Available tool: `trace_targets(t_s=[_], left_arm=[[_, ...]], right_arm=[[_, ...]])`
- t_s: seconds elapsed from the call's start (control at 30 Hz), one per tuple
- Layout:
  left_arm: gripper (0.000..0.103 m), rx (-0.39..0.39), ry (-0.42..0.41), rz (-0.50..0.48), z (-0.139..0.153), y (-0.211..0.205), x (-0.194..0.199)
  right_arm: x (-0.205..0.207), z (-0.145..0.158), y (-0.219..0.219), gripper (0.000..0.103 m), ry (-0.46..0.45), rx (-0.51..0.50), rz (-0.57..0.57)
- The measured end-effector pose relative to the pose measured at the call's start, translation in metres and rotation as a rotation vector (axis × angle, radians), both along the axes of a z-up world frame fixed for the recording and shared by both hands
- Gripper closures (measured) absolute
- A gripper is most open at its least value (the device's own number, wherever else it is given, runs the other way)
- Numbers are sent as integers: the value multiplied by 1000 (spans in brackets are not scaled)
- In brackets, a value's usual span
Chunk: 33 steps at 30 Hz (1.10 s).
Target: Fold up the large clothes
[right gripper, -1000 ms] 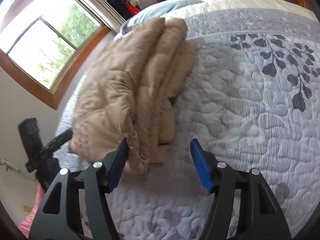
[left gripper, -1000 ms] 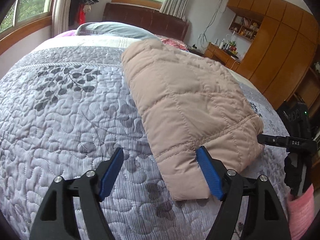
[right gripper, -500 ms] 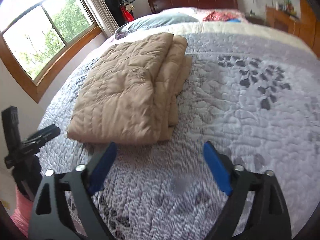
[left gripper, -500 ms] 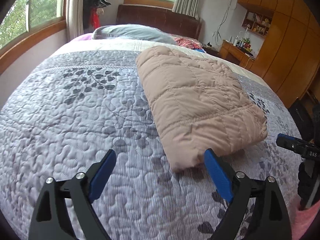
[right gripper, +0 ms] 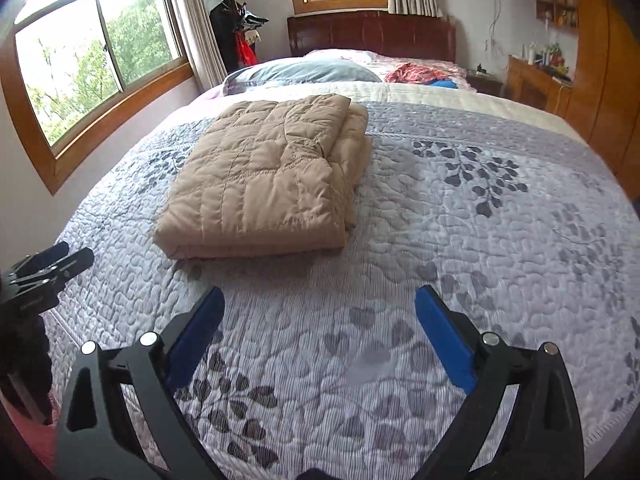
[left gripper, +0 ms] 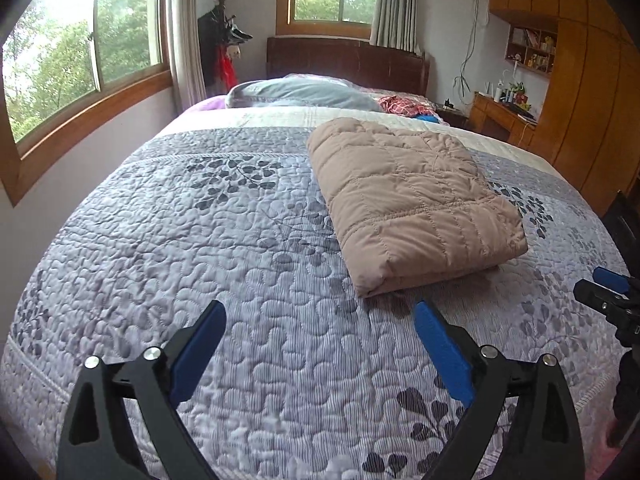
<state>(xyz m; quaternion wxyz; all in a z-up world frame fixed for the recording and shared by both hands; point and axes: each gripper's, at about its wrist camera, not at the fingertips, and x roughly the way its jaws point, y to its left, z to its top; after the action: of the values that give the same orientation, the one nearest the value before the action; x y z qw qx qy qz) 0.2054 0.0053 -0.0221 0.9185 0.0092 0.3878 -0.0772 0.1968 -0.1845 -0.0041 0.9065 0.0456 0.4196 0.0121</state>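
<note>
Jacket, beige quilted, lies folded in a thick rectangle on the bedspread; centre-right in the left view, upper left of centre in the right view; long axis runs toward the headboard. Left gripper: jaws apart, nothing between; near corner of the bundle just above its right pad. Right gripper: jaws opening, empty; bundle up and left of it. Left appears nearer (judgement). Underside layers and far edge hidden; fold looks complete.
</note>
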Motion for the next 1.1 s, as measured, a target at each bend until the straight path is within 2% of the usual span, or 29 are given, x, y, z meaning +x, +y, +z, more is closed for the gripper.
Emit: trace_targets(t_s=[0.53, 0.73, 1.1], left_arm=[[8, 24, -21, -8, 19, 1, -65], [8, 31, -60, -19, 27, 0, -86], [8, 48, -82, -28, 32, -4, -98]], right_arm=[[-55, 19, 26, 6, 1, -54, 8], [-72, 22, 36, 6, -5, -60, 29], [-83, 21, 35, 6, -9, -57, 16]])
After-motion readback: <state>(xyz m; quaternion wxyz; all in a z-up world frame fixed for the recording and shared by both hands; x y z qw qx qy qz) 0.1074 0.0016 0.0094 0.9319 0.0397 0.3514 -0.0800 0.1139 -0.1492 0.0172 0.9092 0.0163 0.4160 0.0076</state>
